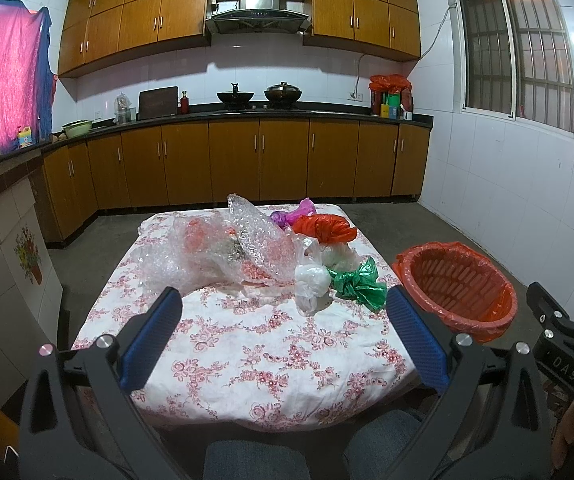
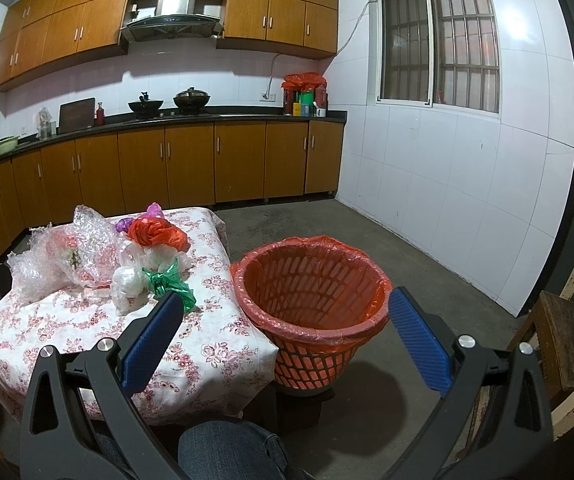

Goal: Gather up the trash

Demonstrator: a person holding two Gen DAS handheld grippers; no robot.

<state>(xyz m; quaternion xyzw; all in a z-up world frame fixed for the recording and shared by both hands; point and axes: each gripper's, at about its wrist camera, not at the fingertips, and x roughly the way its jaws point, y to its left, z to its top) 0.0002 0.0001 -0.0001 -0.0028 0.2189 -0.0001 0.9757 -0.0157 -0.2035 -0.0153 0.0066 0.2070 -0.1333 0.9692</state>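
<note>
Left wrist view: left gripper spread wide, empty, above the near tablecloth; bubble wrap, white bag and green bag lie ahead.
Right wrist view: right gripper released, empty, framing the red-lined basket; green bag just beside its left finger

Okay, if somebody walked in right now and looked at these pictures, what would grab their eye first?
Probably the heap of trash on the floral tablecloth: crumpled bubble wrap with knotted red, green, white and purple plastic bags beside it. Next, the orange basket lined with a red bag, standing off the table's right edge. Both grippers hang open, empty.
</note>
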